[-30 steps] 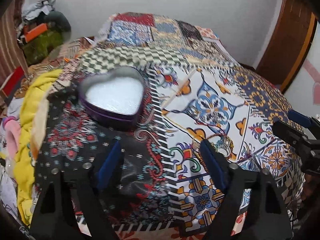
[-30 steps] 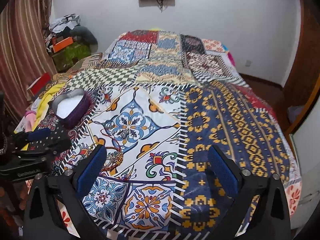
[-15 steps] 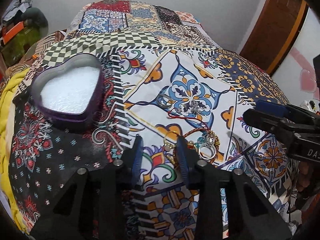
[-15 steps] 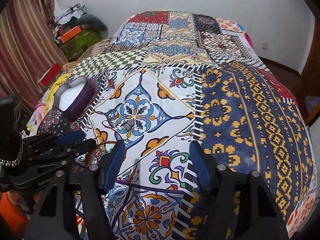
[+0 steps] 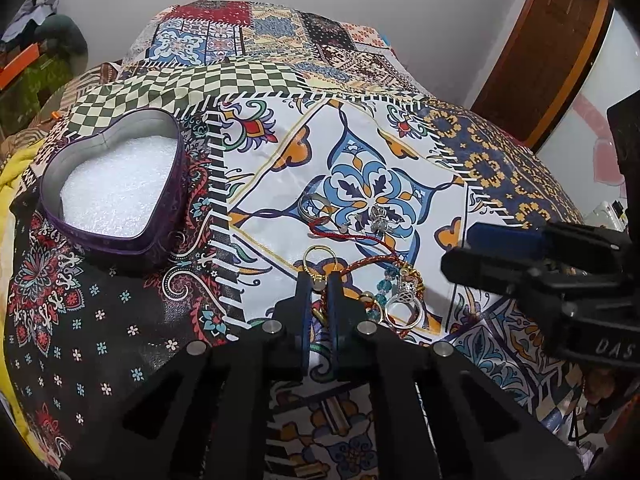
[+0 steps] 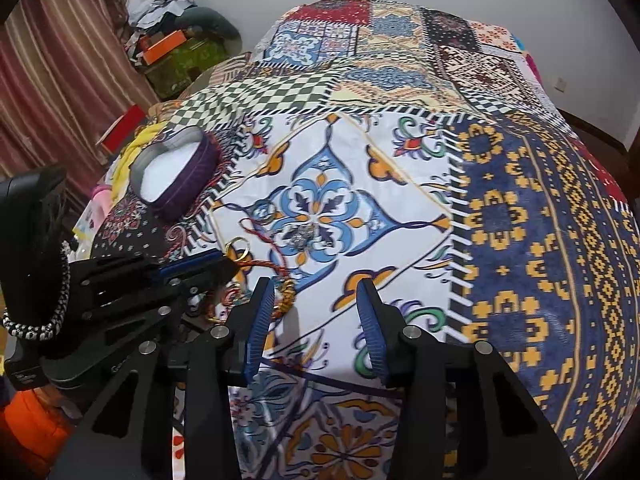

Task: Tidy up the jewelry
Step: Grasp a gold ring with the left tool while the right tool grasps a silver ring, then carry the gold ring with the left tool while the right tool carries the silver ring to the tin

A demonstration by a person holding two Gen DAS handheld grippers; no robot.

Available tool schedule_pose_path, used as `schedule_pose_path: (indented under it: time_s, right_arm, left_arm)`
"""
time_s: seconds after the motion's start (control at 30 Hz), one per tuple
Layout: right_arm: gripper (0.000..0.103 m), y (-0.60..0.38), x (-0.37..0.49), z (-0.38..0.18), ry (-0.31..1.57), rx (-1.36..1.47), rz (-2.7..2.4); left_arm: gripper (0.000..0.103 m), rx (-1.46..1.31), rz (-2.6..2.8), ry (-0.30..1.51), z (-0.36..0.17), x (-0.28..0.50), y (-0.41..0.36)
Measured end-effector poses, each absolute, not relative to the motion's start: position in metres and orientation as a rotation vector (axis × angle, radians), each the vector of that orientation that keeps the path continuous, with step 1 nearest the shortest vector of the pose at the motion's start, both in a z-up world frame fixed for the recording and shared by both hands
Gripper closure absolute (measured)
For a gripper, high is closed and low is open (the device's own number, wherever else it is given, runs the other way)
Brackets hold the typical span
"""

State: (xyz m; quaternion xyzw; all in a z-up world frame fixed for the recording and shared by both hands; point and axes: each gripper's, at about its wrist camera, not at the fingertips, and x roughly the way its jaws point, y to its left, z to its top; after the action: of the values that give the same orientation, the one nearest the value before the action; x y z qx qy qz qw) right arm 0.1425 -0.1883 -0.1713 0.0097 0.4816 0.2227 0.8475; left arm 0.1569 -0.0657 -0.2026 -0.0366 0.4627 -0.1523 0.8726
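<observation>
A heart-shaped purple tin [image 5: 116, 188] lined with white foam sits open on the patchwork bedspread [image 5: 120, 320], left of a small heap of jewelry. My left gripper [image 5: 318, 282] is down at the near edge of that heap, shut on a gold hoop earring [image 5: 318, 258] whose bead shows between the fingers. Around it lie a silver ring [image 5: 314, 206], a silver pendant [image 5: 378, 218], a red cord bracelet [image 5: 352, 236] and a stone-set ring [image 5: 404, 310]. My right gripper [image 6: 316, 300] hovers open just right of the heap, holding nothing. The tin [image 6: 176, 172] and hoop [image 6: 237, 249] also show in the right wrist view.
The bedspread [image 6: 520, 220] stretches far back and to the right. A yellow cloth [image 5: 12, 184] lies along its left edge. Piled boxes and bags [image 6: 176, 52] stand by a striped curtain [image 6: 60, 80] at the left. A wooden door [image 5: 560, 40] is at the right.
My left gripper moved forward to the jewelry heap and went from wide open to shut on the gold hoop. My right gripper came closer to the heap and narrowed, staying open.
</observation>
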Motion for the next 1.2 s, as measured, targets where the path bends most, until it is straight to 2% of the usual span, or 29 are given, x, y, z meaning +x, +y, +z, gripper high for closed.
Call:
schedule_pose_path:
  time_s: [0.33, 1.2]
  right_arm:
    - [0.085, -0.157, 0.137, -0.175, 1.041, -0.030, 0.540]
    - [0.086, -0.136, 0.151, -0.191, 1.069, -0.062, 0.459]
  left_arm:
    - [0.097, -0.098, -0.302, 0.910, -0.185, 0.144, -0.049]
    - [0.097, -0.122, -0.263, 0.879, -0.172, 0.127, -0.031]
